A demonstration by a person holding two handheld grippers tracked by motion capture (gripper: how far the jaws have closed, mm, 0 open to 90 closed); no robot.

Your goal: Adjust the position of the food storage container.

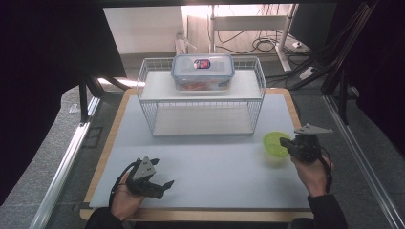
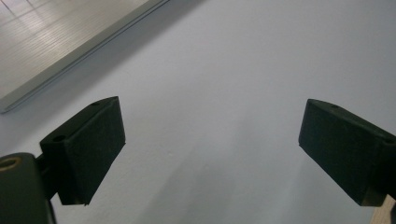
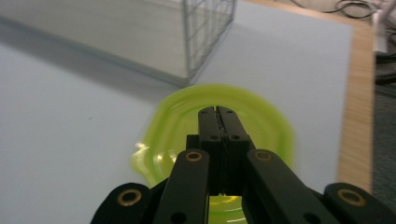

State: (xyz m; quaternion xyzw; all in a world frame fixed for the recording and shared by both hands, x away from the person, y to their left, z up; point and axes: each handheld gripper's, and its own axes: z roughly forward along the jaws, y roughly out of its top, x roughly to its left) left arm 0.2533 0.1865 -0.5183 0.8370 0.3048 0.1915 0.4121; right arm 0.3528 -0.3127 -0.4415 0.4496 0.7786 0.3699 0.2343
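Observation:
A lime-green plastic bowl (image 1: pixel 273 143) is at the right of the pale blue mat, in front of the wire rack's right corner. My right gripper (image 1: pixel 285 142) comes at it from the right and is shut on its near rim. In the right gripper view the two jaws (image 3: pixel 217 109) are pressed together over the green bowl (image 3: pixel 261 121), whose rim shows under them. My left gripper (image 1: pixel 165 187) rests in a hand near the front left of the mat. Its jaws (image 2: pixel 212 149) stand wide open over bare mat with nothing between them.
A white wire rack (image 1: pixel 200 102) with a shelf stands at the back middle of the mat (image 1: pixel 210 162). A clear lidded food container (image 1: pixel 203 71) sits on top of it. The wooden table edge (image 3: pixel 357 116) runs close to the bowl's right.

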